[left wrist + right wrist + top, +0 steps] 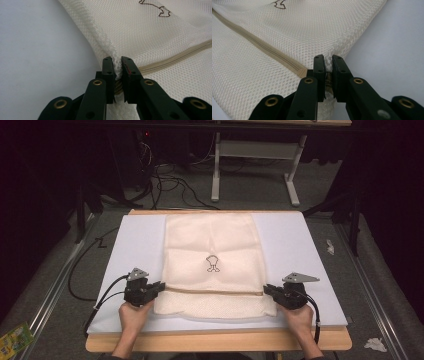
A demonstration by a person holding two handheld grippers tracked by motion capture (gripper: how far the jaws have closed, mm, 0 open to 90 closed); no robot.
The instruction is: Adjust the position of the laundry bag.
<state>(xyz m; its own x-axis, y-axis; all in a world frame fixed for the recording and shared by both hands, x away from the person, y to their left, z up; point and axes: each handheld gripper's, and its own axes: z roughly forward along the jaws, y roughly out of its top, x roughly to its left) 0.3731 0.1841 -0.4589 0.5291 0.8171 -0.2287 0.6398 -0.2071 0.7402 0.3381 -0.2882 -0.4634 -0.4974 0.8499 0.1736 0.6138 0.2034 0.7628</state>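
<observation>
From the high view, the cream mesh bag [212,265] lies flat down the middle of the white board [137,240], its small dark emblem [212,262] near the centre. My left gripper [159,286] sits at the bag's nine o'clock edge and my right gripper [266,290] at its three o'clock edge, each level with the tan zipper [215,291] that runs across the near part of the bag.

In the left gripper view, my jaws are pressed onto the bag's side seam [117,65], pinching a ridge of mesh right where the zipper [175,58] ends, off toward two o'clock.

In the right gripper view, my jaws likewise clamp the opposite seam [328,62], with the zipper [262,47] running away toward ten o'clock.

I judge the grasping done: both edges are held. The bag looks to rest flat, so any lift, fold or carry is yet to come.
</observation>
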